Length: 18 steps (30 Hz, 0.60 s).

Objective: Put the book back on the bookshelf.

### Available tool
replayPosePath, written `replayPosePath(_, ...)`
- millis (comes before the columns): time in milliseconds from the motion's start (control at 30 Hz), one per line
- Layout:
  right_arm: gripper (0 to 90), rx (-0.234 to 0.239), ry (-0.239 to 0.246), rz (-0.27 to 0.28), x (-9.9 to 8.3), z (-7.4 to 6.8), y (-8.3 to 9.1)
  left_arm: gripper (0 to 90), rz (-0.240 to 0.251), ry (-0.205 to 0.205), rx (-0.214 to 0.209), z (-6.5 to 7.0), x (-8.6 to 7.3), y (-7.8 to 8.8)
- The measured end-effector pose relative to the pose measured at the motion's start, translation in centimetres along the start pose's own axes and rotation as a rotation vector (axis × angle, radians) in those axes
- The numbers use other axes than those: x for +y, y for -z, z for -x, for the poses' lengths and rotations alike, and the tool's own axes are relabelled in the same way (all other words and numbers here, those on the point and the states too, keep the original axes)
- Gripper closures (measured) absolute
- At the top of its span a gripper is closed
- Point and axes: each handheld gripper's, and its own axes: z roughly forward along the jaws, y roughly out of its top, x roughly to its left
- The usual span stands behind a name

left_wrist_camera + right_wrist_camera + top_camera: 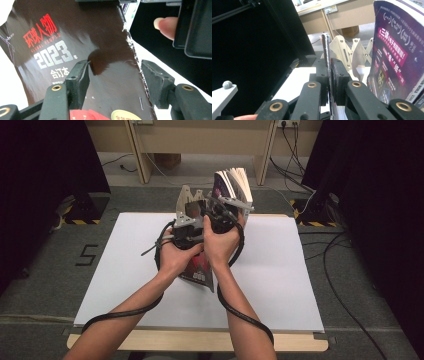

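Observation:
A thick magazine [232, 182] stands open above the far middle of the white table top [280, 285], its pages fanned upward. Its dark front cover [200, 272] hangs down toward the person. In the right gripper view my right gripper [329, 66] is shut on a thin dark sheet seen edge-on, the cover [325, 47]; the page block with its purple back cover [397, 50] rises to the right. My left gripper [117, 75] is open, with its pads [80, 80] spread either side of the glossy dark cover [75, 32] with red and white print. The cover's torn edge runs near the right pad.
Both hands work close together at the table's far middle [205, 240], and a fingertip [166, 26] of the right hand shows in the left gripper view. Wooden desk legs [137, 155] stand behind the table. Cables [335, 270] trail on the floor at right; black curtains [45, 170] hang at both sides.

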Motion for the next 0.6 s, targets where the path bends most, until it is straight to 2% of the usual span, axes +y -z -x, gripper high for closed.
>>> replayPosePath(100,86.0,0.002,0.003,0.0,-0.08,-0.19,-0.06,45.2,-0.001,0.013,-0.007,-0.15,-0.1,0.31)
replayPosePath(167,86.4,0.002,-0.001,-0.001,-0.03,-0.2,-0.01,48.9,0.003,0.007,-0.003,-0.14,-0.11,0.52)
replayPosePath(233,86.8,0.001,0.007,-0.002,0.02,-0.23,0.05,52.2,0.005,0.007,0.003,-0.11,-0.14,0.68)
replayPosePath(400,87.0,0.001,-0.012,0.004,0.18,-0.18,0.19,61.9,0.009,0.009,0.027,-0.33,-0.27,0.88)
replayPosePath(500,87.1,0.003,-0.019,0.008,0.12,-0.22,0.18,63.1,0.005,0.009,0.053,-0.44,-0.37,0.64)
replayPosePath(600,86.9,0.01,-0.032,0.006,-0.01,-0.27,0.07,59.9,0.004,0.017,0.069,-0.54,-0.47,0.42)
